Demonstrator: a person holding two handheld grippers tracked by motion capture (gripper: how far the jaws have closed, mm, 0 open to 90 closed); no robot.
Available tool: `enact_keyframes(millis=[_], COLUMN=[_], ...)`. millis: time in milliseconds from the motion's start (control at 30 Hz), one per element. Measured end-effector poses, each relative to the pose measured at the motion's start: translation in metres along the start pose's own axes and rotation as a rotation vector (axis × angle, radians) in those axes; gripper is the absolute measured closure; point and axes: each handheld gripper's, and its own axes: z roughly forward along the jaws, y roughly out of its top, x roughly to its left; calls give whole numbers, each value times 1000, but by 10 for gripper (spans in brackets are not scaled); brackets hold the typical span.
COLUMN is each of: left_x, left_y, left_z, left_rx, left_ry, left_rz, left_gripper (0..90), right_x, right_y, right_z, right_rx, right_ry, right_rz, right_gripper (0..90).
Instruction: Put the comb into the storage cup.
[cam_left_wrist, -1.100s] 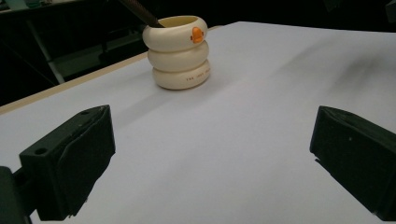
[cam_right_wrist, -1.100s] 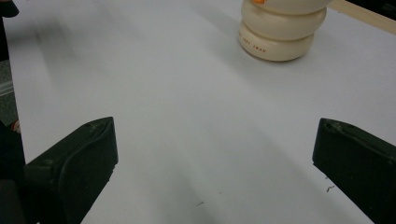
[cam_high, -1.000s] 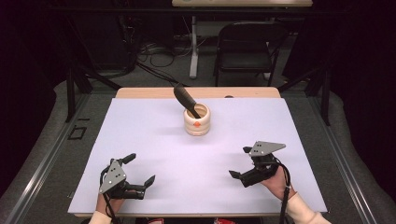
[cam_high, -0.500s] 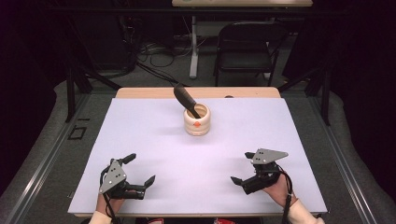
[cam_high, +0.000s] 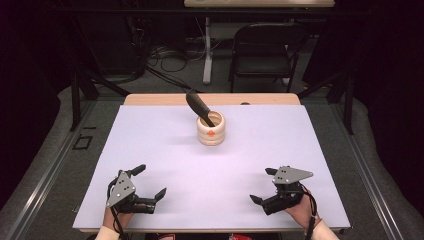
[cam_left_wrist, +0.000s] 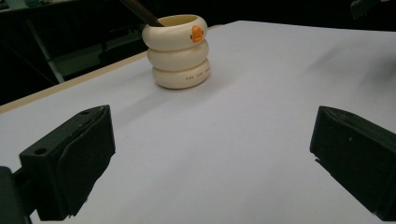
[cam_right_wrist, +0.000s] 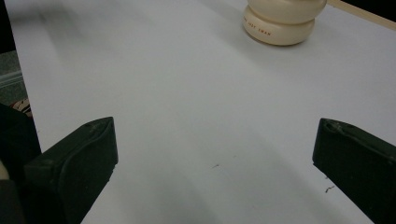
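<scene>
Bright even table light, dark surroundings, soft shadows.

Your right gripper sits low over the white table sheet, jaws spread wide w/ nothing btwn them. Cream ribbed holder stands well ahead, top right, base only, small lettering on it. Few tiny dark specks on the sheet nr the jaws.

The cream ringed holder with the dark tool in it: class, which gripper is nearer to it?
Left, narrowly. The left gripper is near and left of the holder; the right gripper is near and right. Both hang open, apart from it.
</scene>
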Motion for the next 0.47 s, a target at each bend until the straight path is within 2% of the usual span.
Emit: enact_keyframes(millis=[467], left_x=[0], left_y=[0], left_z=[1], left_rx=[4], left_ry=[-1], left_rz=[1], left_gripper=[3], right_x=[3], right_y=[-5], right_z=[-5], right_rx=[-20], right_ry=[-12], right_rz=[-2], right_gripper=[0])
